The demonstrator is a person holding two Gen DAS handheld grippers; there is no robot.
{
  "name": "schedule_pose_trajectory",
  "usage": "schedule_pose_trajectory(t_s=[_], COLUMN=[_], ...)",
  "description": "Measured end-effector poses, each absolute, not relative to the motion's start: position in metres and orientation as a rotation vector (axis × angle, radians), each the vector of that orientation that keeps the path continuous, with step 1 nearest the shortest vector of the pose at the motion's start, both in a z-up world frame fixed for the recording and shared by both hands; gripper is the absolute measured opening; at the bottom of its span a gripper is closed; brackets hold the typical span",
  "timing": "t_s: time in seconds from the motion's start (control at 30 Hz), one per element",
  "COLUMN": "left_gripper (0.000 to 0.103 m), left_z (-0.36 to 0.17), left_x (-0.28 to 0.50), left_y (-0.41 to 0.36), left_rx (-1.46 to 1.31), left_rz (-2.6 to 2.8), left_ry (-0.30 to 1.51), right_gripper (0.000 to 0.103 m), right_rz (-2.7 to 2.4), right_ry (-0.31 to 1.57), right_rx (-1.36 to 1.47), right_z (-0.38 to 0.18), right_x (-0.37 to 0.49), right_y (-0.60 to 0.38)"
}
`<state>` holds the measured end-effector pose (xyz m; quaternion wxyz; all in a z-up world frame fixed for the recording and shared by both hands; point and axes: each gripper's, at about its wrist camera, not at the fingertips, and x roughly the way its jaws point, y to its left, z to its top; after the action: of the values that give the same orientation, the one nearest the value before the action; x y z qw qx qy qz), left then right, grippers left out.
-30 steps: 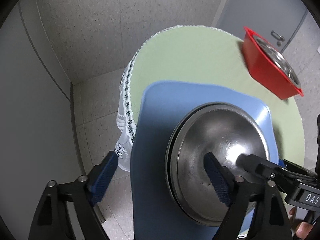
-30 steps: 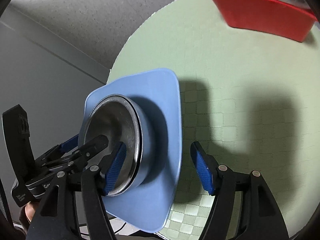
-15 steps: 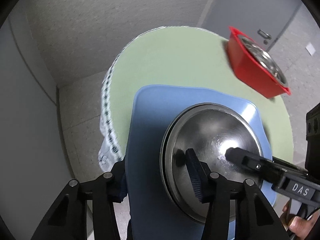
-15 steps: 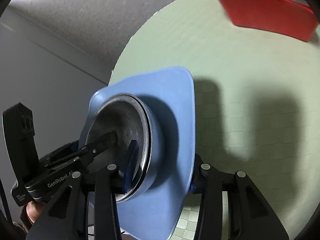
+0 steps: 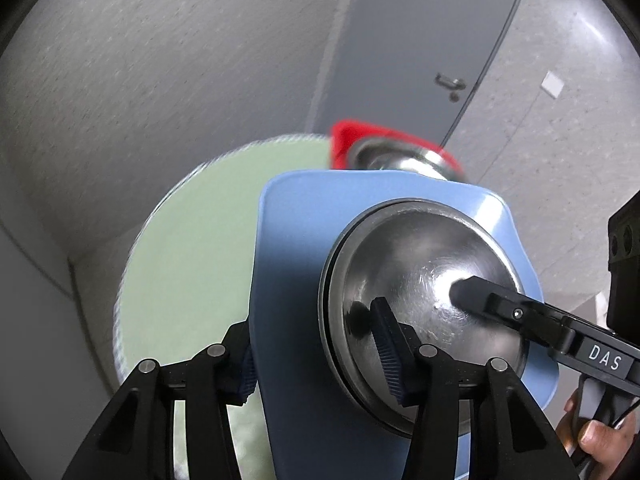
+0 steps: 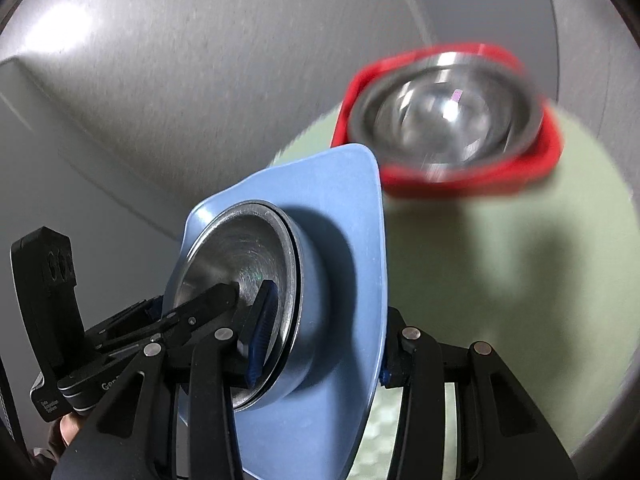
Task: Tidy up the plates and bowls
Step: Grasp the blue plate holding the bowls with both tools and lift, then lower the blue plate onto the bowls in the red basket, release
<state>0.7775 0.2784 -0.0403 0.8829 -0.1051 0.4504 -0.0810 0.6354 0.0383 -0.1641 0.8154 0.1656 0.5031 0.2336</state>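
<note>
A blue square dish (image 5: 292, 280) holds a steel bowl (image 5: 420, 280) nested in it. Both are lifted off the round green table (image 5: 188, 248). My left gripper (image 5: 316, 354) is shut on the near edge of the blue dish and steel bowl, one finger inside the bowl, one under the dish. My right gripper (image 6: 320, 338) is shut on the opposite edge of the same blue dish (image 6: 344, 248) and steel bowl (image 6: 236, 256). A red dish (image 6: 472, 180) with a steel bowl (image 6: 444, 116) in it sits at the table's far side.
A grey door (image 5: 420, 40) with a handle stands behind the table. Speckled floor (image 5: 160, 60) surrounds the table. The red dish also shows in the left wrist view (image 5: 360, 136), partly hidden by the blue dish.
Both grippers closed on the blue dish and steel bowl, then lifted them off the table. The views have tilted up toward the red dish, which is now motion-blurred.
</note>
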Motion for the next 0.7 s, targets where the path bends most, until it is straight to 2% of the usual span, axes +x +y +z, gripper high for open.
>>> schedule_pose_trajectory(t_s=[0.17,0.3,0.7], left_gripper=[0.046,0.046,0.046], left_z=[-0.027,-0.043,-0.108], left_x=[0.831,0.877,1.000], left_y=[0.243,0.222,0.178], left_rx=[-0.208,-0.216,-0.222], left_rz=[-0.170,-0.158,-0.102], left_ry=[0.912,0.924,1.028], right_gripper=[0.042,0.042,0.042], right_rz=[0.478,0.471,0.459], right_ry=[1.022,1.029,1.134], right_rx=[0.345,0.340,0.311], right_z=[-0.144,-0.147,-0.207], right_x=[0.686,0.730,0.818], right_y=[0.003,-0.020,-0.038])
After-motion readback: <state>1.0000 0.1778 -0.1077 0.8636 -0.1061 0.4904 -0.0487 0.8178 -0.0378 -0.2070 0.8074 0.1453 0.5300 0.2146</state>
